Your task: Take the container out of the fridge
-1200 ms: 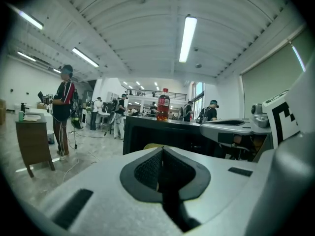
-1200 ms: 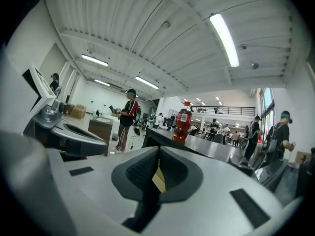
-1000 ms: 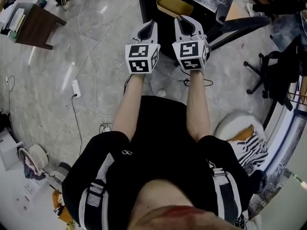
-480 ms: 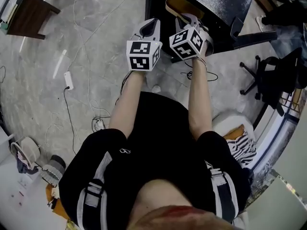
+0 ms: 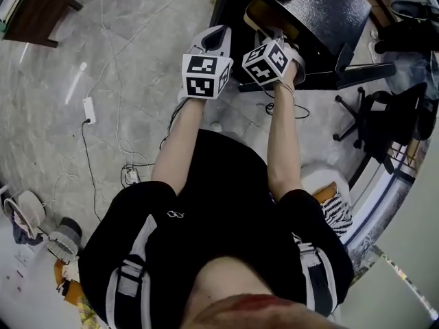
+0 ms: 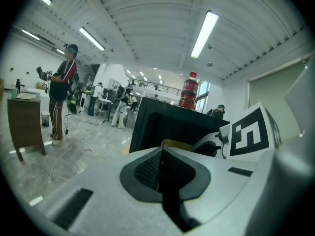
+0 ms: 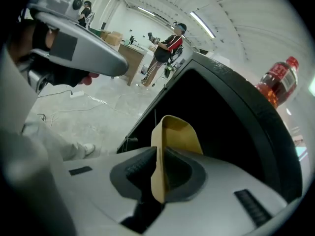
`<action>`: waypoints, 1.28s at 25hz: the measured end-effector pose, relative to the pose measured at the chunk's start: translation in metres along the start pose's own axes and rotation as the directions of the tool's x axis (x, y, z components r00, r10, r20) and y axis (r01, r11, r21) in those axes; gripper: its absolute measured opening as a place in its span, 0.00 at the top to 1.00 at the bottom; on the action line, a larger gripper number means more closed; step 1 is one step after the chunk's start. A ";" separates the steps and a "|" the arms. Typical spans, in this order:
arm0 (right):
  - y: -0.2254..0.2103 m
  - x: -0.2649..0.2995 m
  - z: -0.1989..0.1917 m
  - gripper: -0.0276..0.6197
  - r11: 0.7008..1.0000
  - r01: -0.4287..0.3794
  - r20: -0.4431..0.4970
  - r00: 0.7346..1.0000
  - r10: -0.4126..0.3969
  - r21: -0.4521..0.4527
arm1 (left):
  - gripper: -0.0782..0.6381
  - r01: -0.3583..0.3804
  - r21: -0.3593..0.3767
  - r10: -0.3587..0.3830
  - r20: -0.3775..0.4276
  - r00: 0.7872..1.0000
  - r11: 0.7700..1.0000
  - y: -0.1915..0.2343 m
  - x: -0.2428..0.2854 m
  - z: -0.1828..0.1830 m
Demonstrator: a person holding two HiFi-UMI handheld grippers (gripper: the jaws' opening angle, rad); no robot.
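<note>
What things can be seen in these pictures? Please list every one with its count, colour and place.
container: one, tan, at the fridge's open front.
fridge: one, black, low, ahead of the person.
bottle: one, red, on top of the fridge.
office chair: one, black, right of the fridge.
table: one, brown, far left.
power strip: one, white, on the grey floor, left.
striped cloth: one, black and white, at the person's right.
bystander: one, red and dark clothes, beyond the table.
left hand-held gripper: one, grey, jaws shut, empty.
right hand-held gripper: one, grey, jaws shut on the container's rim.
</note>
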State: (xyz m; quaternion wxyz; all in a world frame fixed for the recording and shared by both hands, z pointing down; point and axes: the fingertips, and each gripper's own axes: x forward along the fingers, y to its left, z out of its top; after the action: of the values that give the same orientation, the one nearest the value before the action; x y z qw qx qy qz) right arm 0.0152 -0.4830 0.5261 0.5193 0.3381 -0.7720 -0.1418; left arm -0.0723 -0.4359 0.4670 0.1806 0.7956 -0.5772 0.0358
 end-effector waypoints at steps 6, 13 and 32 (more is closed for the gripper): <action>0.002 0.000 0.002 0.93 1.000 0.025 0.047 0.999 -0.025 0.003 | 0.88 0.001 -0.001 -0.001 0.006 1.000 1.000 -0.002 -0.005 0.002; 0.011 -0.051 0.011 0.93 0.961 -0.019 0.283 0.957 -0.062 0.275 | 0.88 -0.040 0.000 0.040 0.030 0.999 0.999 -0.013 -0.030 -0.001; 0.026 -0.208 -0.010 0.93 0.581 -0.485 0.719 0.638 -0.277 0.654 | 0.88 -0.143 0.068 0.133 0.141 0.981 0.987 -0.076 -0.140 0.000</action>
State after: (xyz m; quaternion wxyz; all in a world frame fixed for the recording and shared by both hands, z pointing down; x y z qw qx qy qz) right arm 0.0624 -0.3235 0.3984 -0.0614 0.3891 -0.9098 0.1306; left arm -0.0476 -0.2884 0.4108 0.1069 0.7606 -0.6402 0.0162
